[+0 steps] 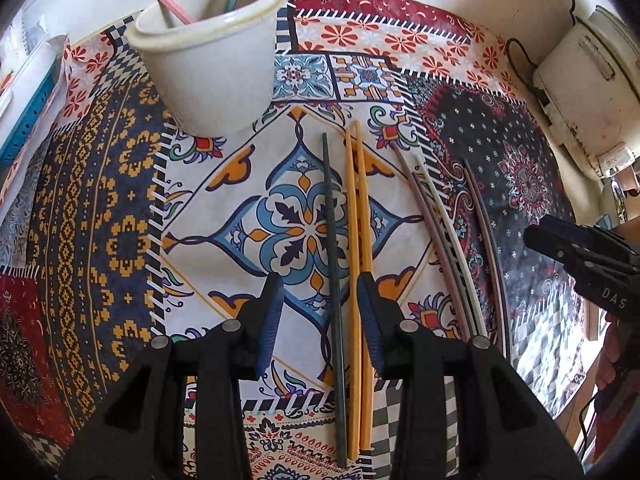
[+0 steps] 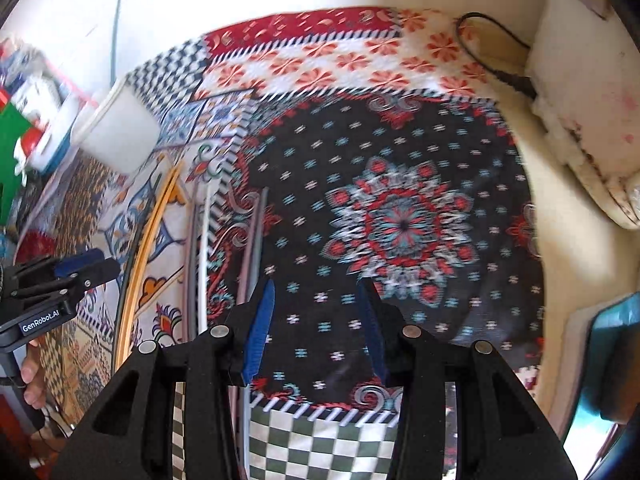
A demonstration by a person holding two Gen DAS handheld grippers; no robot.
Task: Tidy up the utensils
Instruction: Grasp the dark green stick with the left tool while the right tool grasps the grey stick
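Note:
A cream cup point(image 1: 216, 60) stands at the back left with a pink and a teal chopstick in it. Flat on the patterned cloth lie a dark green chopstick point(image 1: 332, 240), an orange pair point(image 1: 358, 240), mauve and white chopsticks point(image 1: 440, 232), and a grey pair point(image 1: 486, 232) on the dark patch. My left gripper point(image 1: 320, 292) hangs open over the green and orange sticks, which lie between its fingers without touching the pads. My right gripper point(image 2: 316, 292) is open above the dark patch, with the grey pair point(image 2: 256, 232) just left of its left finger. Each gripper shows in the other's view: the right gripper point(image 1: 538, 230) and the left gripper point(image 2: 96, 266).
A white appliance point(image 1: 588, 92) with a black cable point(image 1: 516, 52) stands along the right edge. A blue rack point(image 1: 28, 120) is at the far left. A teal object point(image 2: 612, 352) sits at the near right. A hand point(image 2: 34, 376) holds the left gripper.

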